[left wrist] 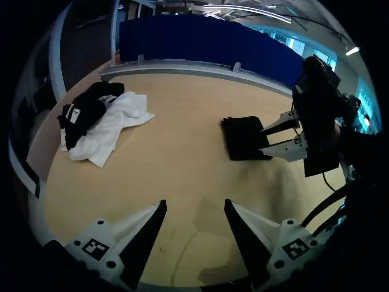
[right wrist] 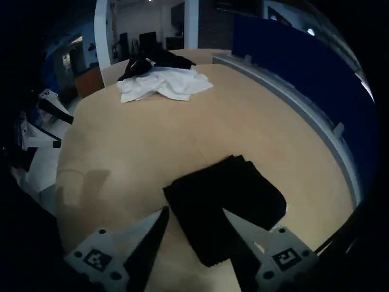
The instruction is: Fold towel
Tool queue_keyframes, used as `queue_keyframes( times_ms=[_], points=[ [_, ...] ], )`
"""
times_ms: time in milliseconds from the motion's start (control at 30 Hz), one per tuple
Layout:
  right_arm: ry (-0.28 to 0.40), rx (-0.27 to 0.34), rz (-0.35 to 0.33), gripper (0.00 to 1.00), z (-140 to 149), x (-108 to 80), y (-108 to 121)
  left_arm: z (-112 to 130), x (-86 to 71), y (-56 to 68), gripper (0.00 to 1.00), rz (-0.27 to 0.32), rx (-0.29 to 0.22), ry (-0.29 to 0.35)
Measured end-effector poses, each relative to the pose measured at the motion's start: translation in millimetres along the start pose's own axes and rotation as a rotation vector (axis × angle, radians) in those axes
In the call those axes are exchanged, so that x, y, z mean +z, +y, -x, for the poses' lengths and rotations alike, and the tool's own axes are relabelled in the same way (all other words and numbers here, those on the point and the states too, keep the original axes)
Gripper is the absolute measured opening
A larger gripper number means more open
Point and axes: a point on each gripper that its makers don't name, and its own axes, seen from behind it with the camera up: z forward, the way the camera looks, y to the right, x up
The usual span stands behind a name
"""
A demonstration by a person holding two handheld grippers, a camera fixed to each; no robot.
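A: What takes up most of the scene?

B: A wide wooden table (left wrist: 194,97). A blue partition (left wrist: 204,41) stands along the table's far edge.

A: And what lies on the table?

B: A loose heap of white and black cloth (left wrist: 104,124) sits near the table's far left corner, as the left gripper view has it. The black towel (right wrist: 228,199) lies flat on the table, folded into a small thick rectangle. It is well apart from the heap, toward the table's right side.

A: How do the grippers stand?

B: The right gripper (right wrist: 194,210) has its fingers spread wide, with the tips reaching over the towel's near edge. Whether they touch the fabric cannot be told. The left gripper (left wrist: 194,203) hovers over the table by its near edge, its fingers parted too, with bare wood between them.
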Motion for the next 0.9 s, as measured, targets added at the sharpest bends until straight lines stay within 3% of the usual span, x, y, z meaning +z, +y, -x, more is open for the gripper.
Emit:
queue_keyframes(
  times_ms=[167,500,900],
  points=[
    [-0.011,0.061,0.080,0.99,24.4,-17.4,14.7,-2.3,0.6,1.9,0.88,0.003,0.007,-0.002],
    [-0.061,0.152,0.140,0.98,69.6,-25.0,20.7,-6.8,1.4,9.1,0.88,0.016,0.019,-0.002],
    [-0.079,0.195,0.146,0.80,83.0,-19.5,20.0,-3.3,2.6,9.2,0.88,0.015,0.018,-0.003]
  ],
)
